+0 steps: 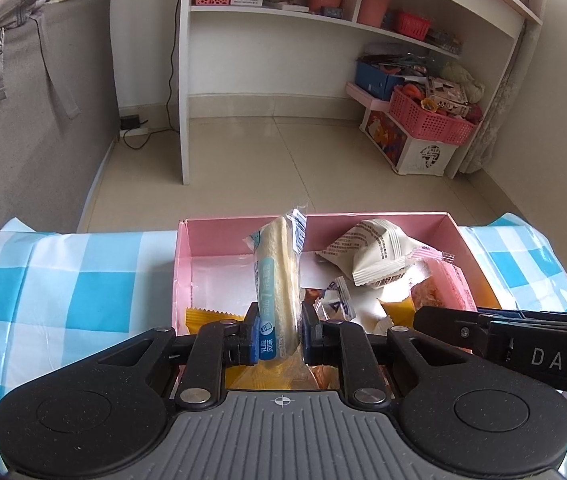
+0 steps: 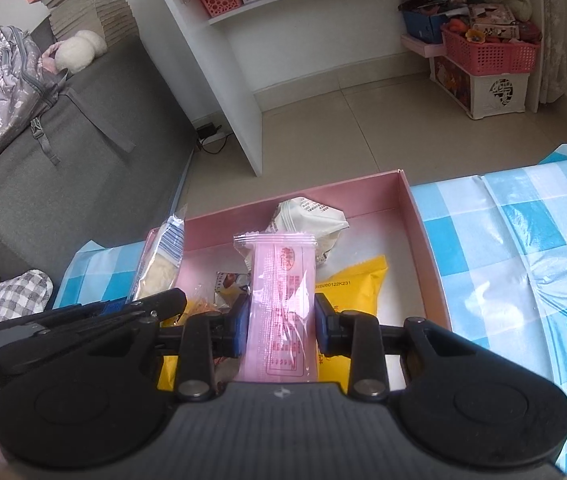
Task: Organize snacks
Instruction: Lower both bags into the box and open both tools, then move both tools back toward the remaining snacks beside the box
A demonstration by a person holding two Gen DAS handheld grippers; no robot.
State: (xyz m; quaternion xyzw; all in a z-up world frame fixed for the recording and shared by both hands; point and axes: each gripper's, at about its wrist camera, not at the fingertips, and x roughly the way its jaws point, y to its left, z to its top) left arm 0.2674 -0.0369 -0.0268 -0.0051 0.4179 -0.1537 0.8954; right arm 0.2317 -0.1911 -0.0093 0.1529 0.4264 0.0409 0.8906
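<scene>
The left gripper [image 1: 277, 334] pinches a cream sandwich-bread packet [image 1: 279, 276] upright between its fingers; the right gripper [image 2: 281, 326] pinches a pink snack packet [image 2: 281, 312]; both hang over the pink box [image 1: 243, 236] on the table, probably for dropping inside.

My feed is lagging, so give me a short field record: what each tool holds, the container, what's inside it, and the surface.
left tool: shut on a long cream bread stick in a clear blue-printed wrapper, held upright over the box
right tool: shut on a flat pink plastic snack packet, over the box
container: open pink cardboard box
inside: white crinkled pouch, yellow packet, other small packets
surface: blue-and-white checked cloth
</scene>
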